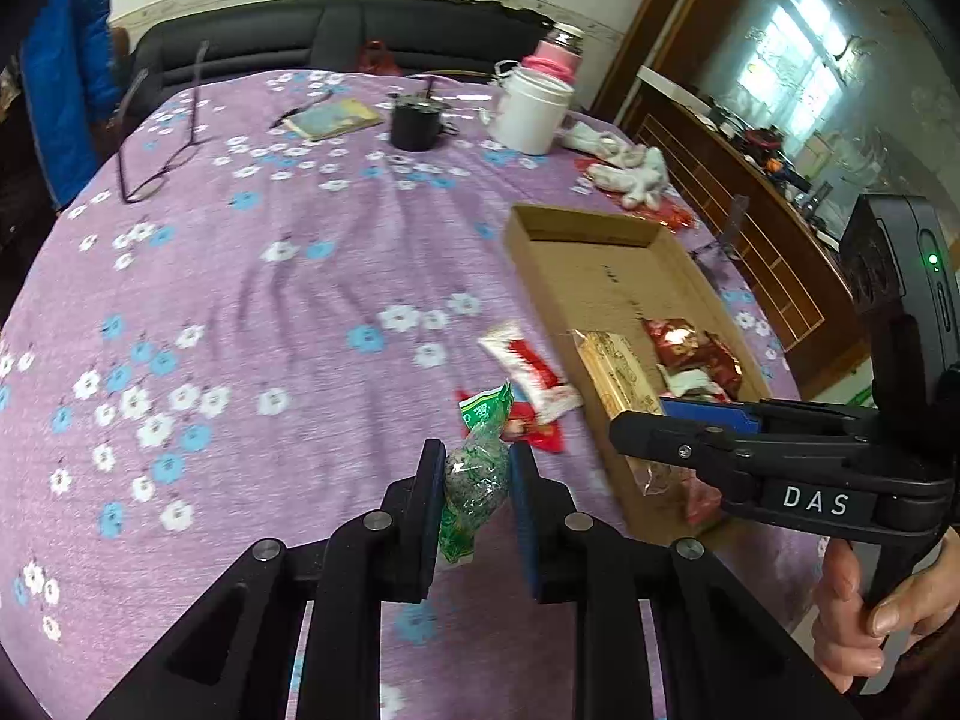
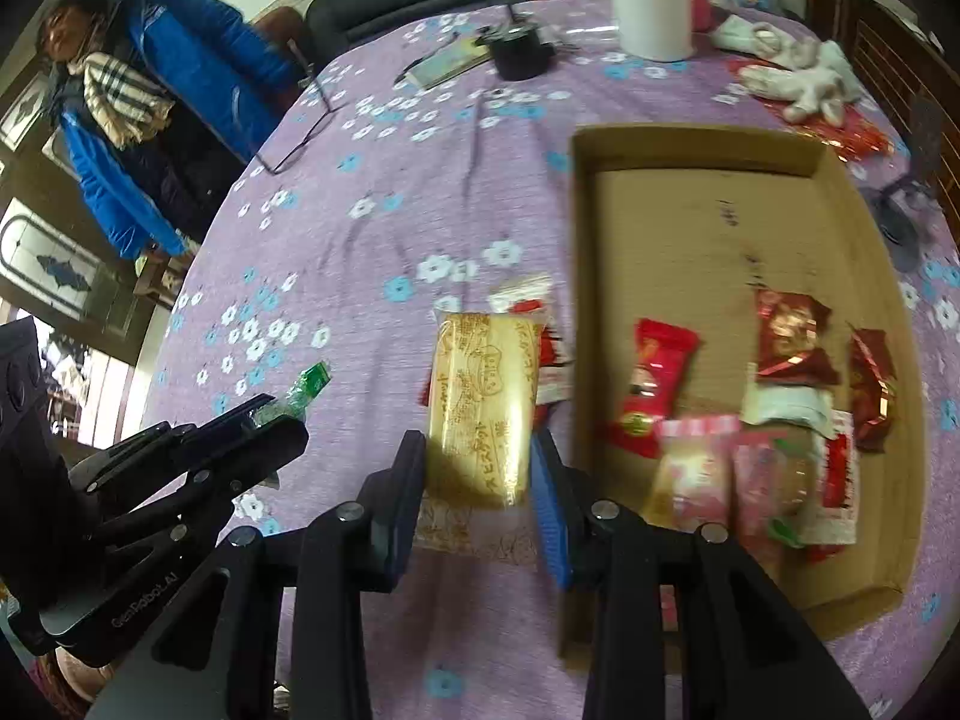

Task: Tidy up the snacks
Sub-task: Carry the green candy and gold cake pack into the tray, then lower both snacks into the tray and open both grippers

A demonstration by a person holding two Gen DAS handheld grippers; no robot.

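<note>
My left gripper [image 1: 477,480] is shut on a green wrapped snack [image 1: 477,474] and holds it above the purple cloth, left of the cardboard tray [image 1: 600,228]. My right gripper [image 2: 480,468] is shut on a yellow biscuit pack [image 2: 483,408] beside the tray's left wall [image 2: 579,300]. In the left wrist view the right gripper [image 1: 690,426] reaches over the tray with the pack [image 1: 618,372]. The left gripper [image 2: 264,420] with the green snack [image 2: 300,393] shows in the right wrist view. Several red, pink and white snacks [image 2: 654,390] lie in the tray. A white-and-red packet [image 1: 528,366] lies on the cloth.
A white jar [image 1: 531,105], pink flask [image 1: 555,54], black cup [image 1: 414,120], booklet [image 1: 333,117] and glasses [image 1: 162,138] sit at the table's far side. White gloves [image 1: 630,171] lie behind the tray. A person in a blue jacket [image 2: 168,114] stands at the left.
</note>
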